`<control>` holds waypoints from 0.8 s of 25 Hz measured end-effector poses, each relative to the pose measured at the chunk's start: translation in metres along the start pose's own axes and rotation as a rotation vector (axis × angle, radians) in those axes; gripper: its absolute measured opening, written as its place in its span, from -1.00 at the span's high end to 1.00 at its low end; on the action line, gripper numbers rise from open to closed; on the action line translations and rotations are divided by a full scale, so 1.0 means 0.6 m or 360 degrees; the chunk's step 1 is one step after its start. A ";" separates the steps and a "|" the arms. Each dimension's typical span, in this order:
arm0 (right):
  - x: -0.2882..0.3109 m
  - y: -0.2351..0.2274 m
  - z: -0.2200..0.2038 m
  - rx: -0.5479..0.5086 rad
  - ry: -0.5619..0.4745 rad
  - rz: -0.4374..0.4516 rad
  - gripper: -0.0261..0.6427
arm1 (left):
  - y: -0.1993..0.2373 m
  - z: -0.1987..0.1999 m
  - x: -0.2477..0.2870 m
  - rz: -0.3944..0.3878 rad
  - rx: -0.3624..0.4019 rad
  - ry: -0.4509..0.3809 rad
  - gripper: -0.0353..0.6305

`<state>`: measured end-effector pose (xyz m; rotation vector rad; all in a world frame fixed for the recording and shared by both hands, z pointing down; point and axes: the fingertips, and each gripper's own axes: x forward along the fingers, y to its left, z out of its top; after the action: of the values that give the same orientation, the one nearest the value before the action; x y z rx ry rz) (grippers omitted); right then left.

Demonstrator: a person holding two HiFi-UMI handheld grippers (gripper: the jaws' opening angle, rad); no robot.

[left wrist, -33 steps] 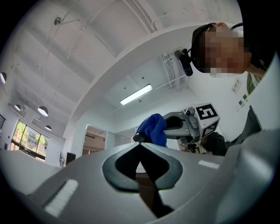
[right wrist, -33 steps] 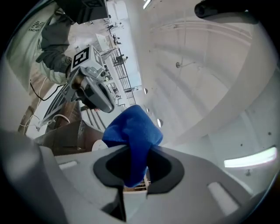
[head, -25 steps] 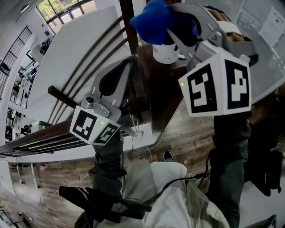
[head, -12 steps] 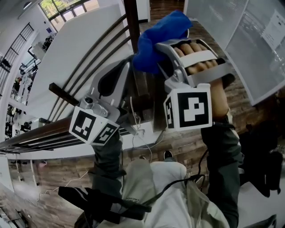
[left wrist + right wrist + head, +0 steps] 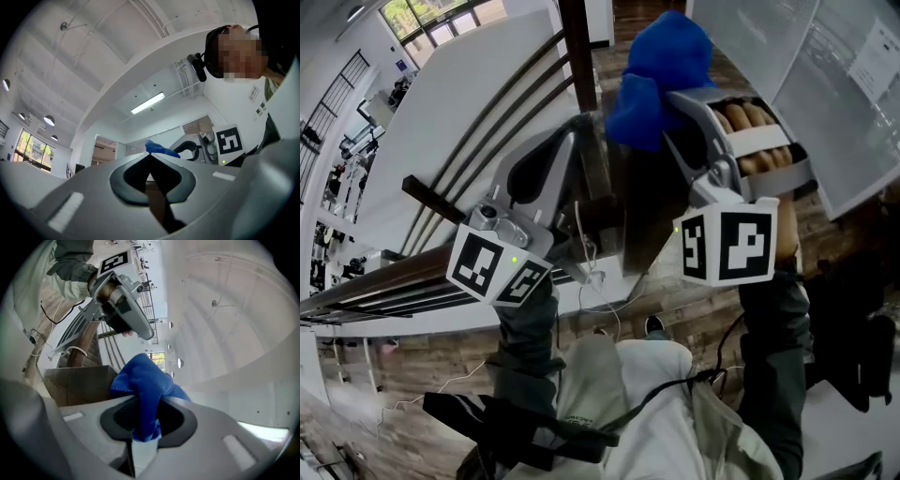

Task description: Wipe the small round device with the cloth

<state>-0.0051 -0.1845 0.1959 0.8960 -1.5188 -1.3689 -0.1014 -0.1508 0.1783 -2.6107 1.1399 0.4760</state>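
Cloth [image 5: 661,66], blue and bunched, is clamped in the right claw [image 5: 675,98] over the far end of the dark wooden bench [image 5: 628,211]. The small round device shows in no view and may be hidden under the bundle. The left claw [image 5: 575,131] is closed on nothing. With nothing steadying the device, a blind wipe could knock it off the bench.

The cloth [image 5: 661,75] is solid blue. The left hand-held gripper [image 5: 150,157] and right hand-held gripper [image 5: 145,401] are grey. Their marker cubes [image 5: 729,246] carry black-and-white square patterns. The tabletop [image 5: 79,385] is dark brown.
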 end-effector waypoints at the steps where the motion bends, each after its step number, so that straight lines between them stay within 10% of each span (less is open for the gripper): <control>1: -0.003 0.013 -0.012 0.0068 -0.0003 0.0023 0.67 | 0.001 0.000 -0.001 0.0003 0.0000 0.0001 0.89; 5: -0.024 0.007 -0.061 0.0336 -0.0040 -0.0022 0.67 | 0.004 -0.007 -0.004 0.0006 -0.0005 0.0014 0.89; 10: -0.047 -0.127 -0.123 0.0666 -0.0169 -0.0426 0.67 | 0.008 -0.005 0.000 -0.0001 -0.0001 0.0010 0.89; 20: 0.019 -0.023 -0.120 0.0682 -0.0193 0.0025 0.67 | 0.004 -0.014 0.016 -0.0011 0.0004 0.0019 0.89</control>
<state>0.0576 -0.2225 0.1841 1.0707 -1.9521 -1.1190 -0.0953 -0.1615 0.1820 -2.6177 1.1337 0.4578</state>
